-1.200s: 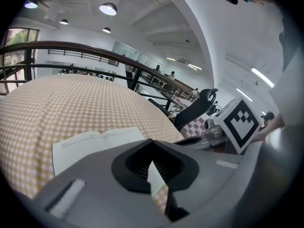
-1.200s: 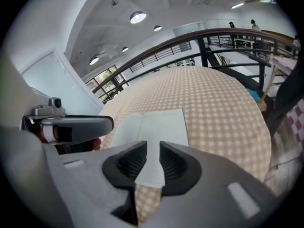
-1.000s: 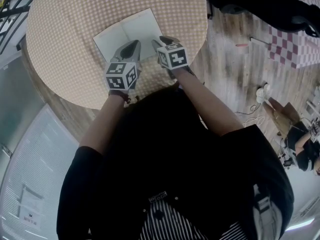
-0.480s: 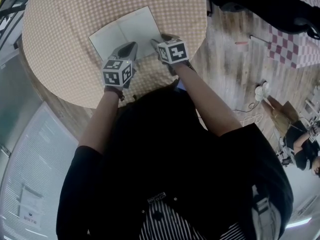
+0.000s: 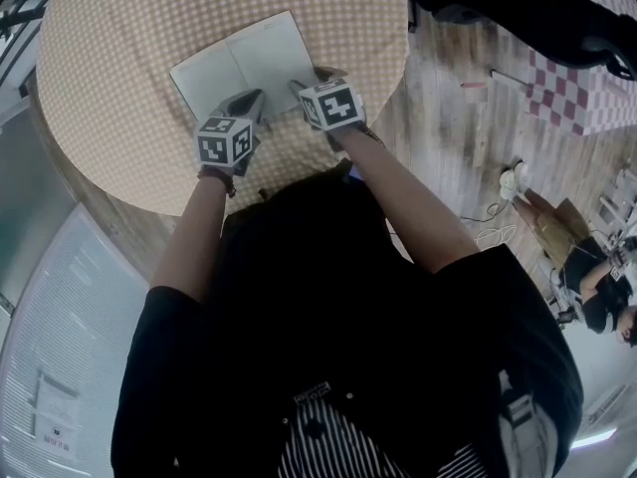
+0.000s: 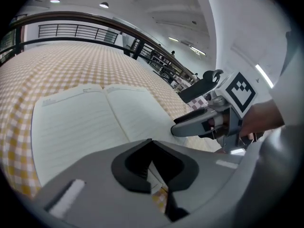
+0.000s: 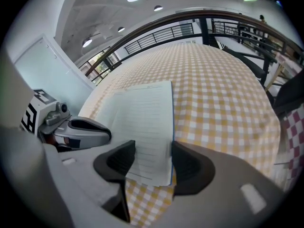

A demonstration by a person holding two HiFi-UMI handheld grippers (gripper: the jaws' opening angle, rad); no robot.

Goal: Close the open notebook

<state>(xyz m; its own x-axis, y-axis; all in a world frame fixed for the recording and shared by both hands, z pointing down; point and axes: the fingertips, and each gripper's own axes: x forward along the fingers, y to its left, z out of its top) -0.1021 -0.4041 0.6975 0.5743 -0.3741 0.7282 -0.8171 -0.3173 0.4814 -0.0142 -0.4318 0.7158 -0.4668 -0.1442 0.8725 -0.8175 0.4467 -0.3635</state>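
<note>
An open notebook (image 5: 244, 63) with lined white pages lies flat on the round, yellow-checked table (image 5: 119, 28). My left gripper (image 5: 254, 100) points down at the notebook's near edge, around the middle fold, and its jaws meet at the tips with nothing in them. In the left gripper view the pages (image 6: 95, 122) spread just beyond the left gripper (image 6: 151, 144). My right gripper (image 5: 311, 80) is at the right page's near corner. Its jaws are opening, and in the right gripper view that corner of the notebook (image 7: 142, 113) lies loose in the right gripper (image 7: 153, 160), with neither pad touching it.
The table's near rim (image 5: 149, 202) runs just below the grippers. Wooden floor (image 5: 458, 137) lies to the right, with a black bag or seat (image 5: 518, 8) and a red-checked cloth (image 5: 587, 98) beyond. A railing (image 7: 156, 34) runs behind the table.
The left gripper has sunk toward the notebook's near edge. The right gripper has stayed at the right page's corner, a little lower.
</note>
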